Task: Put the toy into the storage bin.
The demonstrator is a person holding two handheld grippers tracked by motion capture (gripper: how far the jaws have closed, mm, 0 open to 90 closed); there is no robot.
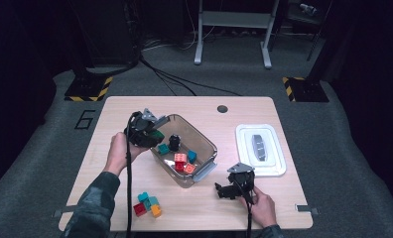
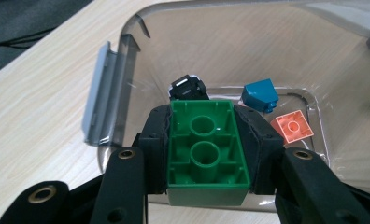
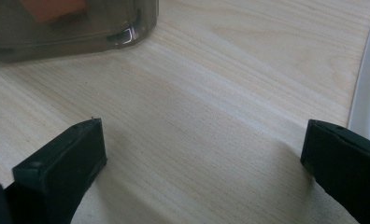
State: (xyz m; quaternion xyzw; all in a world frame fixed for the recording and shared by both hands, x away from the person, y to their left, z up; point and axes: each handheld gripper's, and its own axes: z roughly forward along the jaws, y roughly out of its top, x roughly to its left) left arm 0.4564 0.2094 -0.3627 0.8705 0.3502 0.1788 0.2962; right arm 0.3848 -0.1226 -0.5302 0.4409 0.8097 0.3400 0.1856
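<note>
A clear plastic container [image 1: 205, 137] stands mid-table with several bricks inside. My left gripper [image 1: 150, 132] hovers at its left rim, shut on a green brick [image 1: 157, 134]. In the left gripper view the green brick [image 2: 206, 149] sits studs-down between the jaws of the left gripper [image 2: 202, 116], above the container's wall [image 2: 141, 60]. Beyond it lie a black piece [image 2: 188, 87], a teal brick [image 2: 260, 94] and an orange brick [image 2: 293, 127]. My right gripper [image 1: 225, 191] rests low over bare wood near the front right, open, with nothing between the jaws of the right gripper [image 3: 204, 128].
A white lid [image 1: 278, 166] lies right of the container; its edge [image 3: 367, 93] runs beside my right jaw. Loose bricks sit front left: teal [image 1: 143, 197], red [image 1: 140, 209], orange [image 1: 156, 211]. The container's corner [image 3: 122, 32] is just ahead of the right gripper.
</note>
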